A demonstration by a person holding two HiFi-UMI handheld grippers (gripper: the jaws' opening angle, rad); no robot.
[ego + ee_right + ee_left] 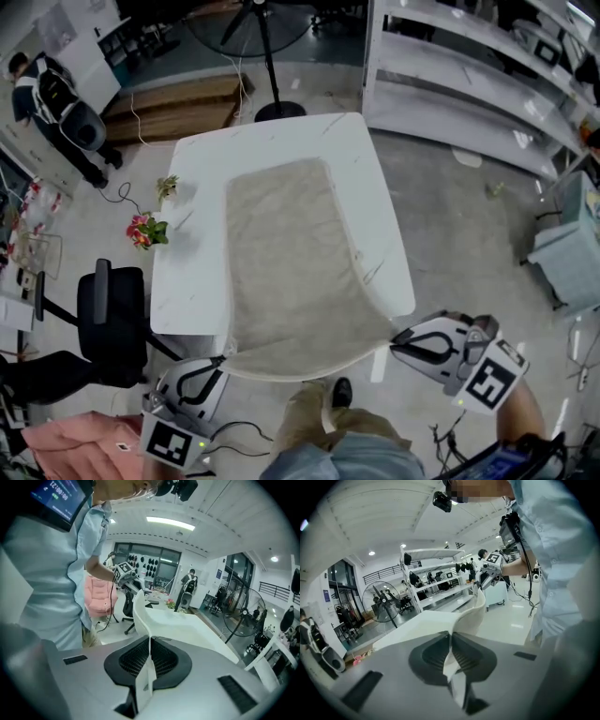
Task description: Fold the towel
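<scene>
Flowers (145,230), chair (111,323) beside table (192,281) with towel (291,272)

A white tabletop (187,272) fills the middle of the head view, with pink flowers (142,230) just beside its left edge and a black office chair (110,323) near its near left corner. Beyond it stands a fan (279,111) on a round black base, with wooden boards (178,105) on the floor to its left and white shelves (469,84) at the right. A person (52,98) in dark clothes stands at the upper left.
</scene>
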